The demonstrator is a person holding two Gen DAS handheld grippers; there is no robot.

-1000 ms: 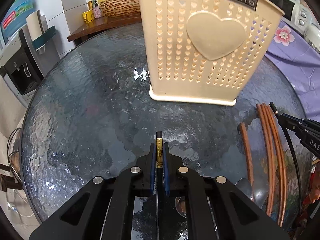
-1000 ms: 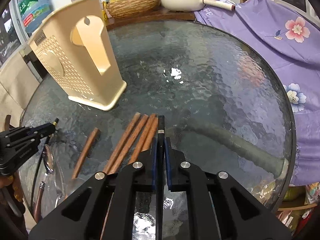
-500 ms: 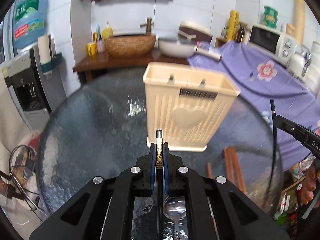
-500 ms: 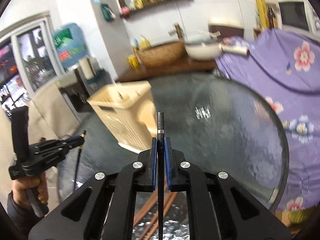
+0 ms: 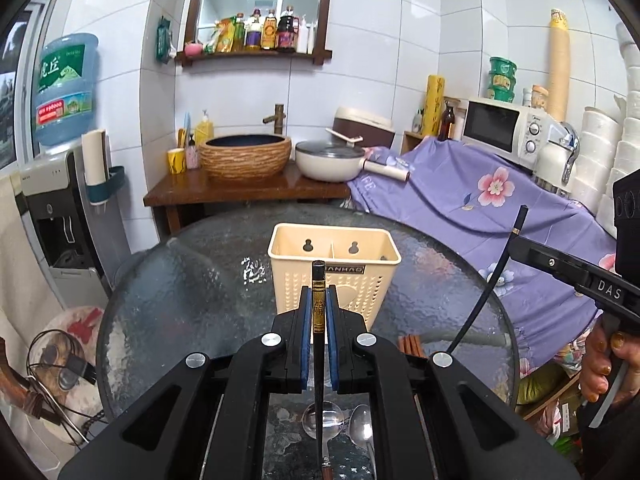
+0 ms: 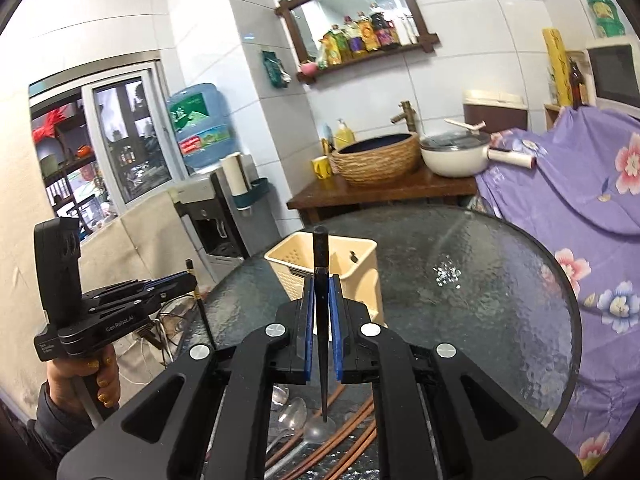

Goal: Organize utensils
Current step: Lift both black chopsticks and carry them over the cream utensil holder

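Both grippers have risen well above the glass tabletop [image 5: 180, 300] since a second ago, when they sat low over it, and each now looks down from higher up with the back wall in view. The left gripper [image 5: 319, 308] is clenched on a black chopstick with a gold band [image 5: 318, 304], which hangs down through the fingers toward the spoons [image 5: 360, 428] lying below. The right gripper [image 6: 321, 308] grips a plain black chopstick [image 6: 321, 264], its thin end pointing down over the brown chopsticks [image 6: 352, 420] left on the tabletop. The cream utensil holder [image 5: 334, 268] stands upright farther back on the tabletop, and its open divided top, seen only from the side before, now shows.
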